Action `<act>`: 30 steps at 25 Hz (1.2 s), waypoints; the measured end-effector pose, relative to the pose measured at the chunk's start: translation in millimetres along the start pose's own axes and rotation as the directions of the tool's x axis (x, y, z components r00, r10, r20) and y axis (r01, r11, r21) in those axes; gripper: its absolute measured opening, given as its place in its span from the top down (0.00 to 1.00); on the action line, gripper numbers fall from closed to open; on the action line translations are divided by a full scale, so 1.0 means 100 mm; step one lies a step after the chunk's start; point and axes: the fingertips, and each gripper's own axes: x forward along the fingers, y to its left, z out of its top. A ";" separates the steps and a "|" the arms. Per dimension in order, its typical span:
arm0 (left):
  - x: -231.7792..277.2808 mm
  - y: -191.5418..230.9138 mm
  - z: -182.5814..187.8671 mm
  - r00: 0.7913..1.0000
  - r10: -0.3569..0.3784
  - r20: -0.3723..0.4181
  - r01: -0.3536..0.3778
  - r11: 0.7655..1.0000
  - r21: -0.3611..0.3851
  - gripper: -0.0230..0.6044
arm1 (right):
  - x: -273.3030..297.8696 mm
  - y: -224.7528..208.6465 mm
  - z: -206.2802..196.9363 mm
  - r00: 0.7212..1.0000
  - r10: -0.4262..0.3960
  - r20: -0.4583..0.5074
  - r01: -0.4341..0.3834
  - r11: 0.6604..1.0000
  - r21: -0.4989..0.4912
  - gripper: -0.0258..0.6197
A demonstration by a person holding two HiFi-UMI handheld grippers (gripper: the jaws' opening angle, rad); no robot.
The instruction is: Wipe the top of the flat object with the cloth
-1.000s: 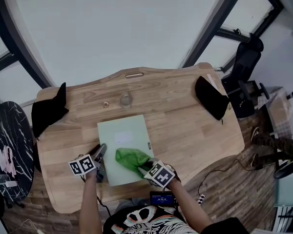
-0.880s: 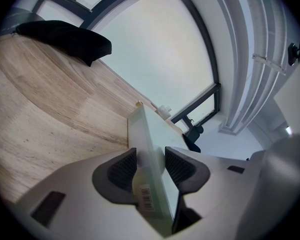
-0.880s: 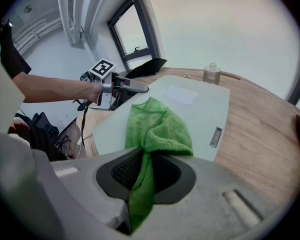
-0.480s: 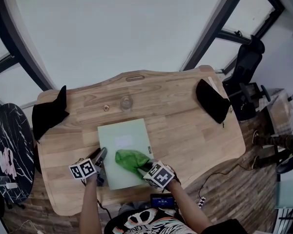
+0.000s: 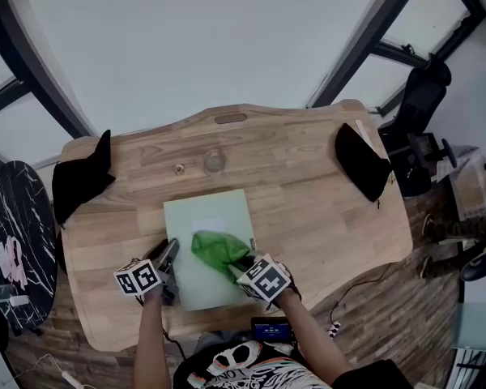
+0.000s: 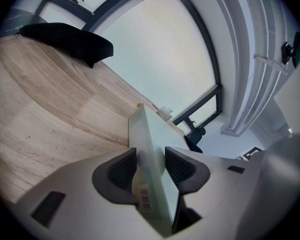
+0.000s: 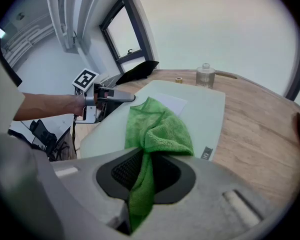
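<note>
The left gripper (image 6: 151, 166) is clamping the stiff, likely light pale-green board (image 5: 186, 217) by its edge; the right gripper (image 7: 146, 170) is pinching the soft green cloth (image 5: 217, 250) atop it.

Light wooden worktop (image 5: 308, 209) with rounded corners, a wavy rim and a narrow slot (image 5: 230, 119) cut close to the far edge. Flat on it near the front edge, a pale green board (image 5: 190, 233); beyond the board, toward the far edge, a small clear jar (image 5: 214, 161) standing upright and, just left of it, a small brass-coloured ring (image 5: 179, 168). At the far left corner a black cloth (image 5: 79, 181) draped over the rim, and at the right end a second black cloth (image 5: 361, 164), both well apart from the board.
</note>
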 end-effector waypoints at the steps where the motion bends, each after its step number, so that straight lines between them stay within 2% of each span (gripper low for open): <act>1: 0.00 0.00 0.00 1.000 0.000 0.000 0.000 1.000 0.000 0.68 | 0.00 -0.01 0.03 1.000 -0.003 0.003 0.003 1.000 0.003 0.87; 18: -0.03 0.00 -0.01 1.000 0.016 0.027 -0.016 0.999 -0.032 0.68 | 0.09 -0.29 0.36 1.000 -0.026 -0.007 0.026 0.998 -0.052 0.87; 22: 0.01 -0.03 -0.02 0.999 0.012 0.034 -0.011 0.999 -0.046 0.68 | 0.09 -0.42 0.41 0.998 -0.056 -0.008 0.055 0.995 -0.082 0.87; 25: 0.06 -0.05 -0.01 0.999 0.011 0.041 -0.010 0.999 -0.045 0.68 | 0.06 -0.53 0.45 0.999 -0.048 -0.021 0.047 0.998 -0.050 0.87; 30: 0.09 -0.07 -0.01 0.999 0.004 0.038 -0.002 0.999 -0.050 0.67 | 0.05 -0.62 0.49 0.998 -0.052 -0.030 0.051 0.997 -0.051 0.87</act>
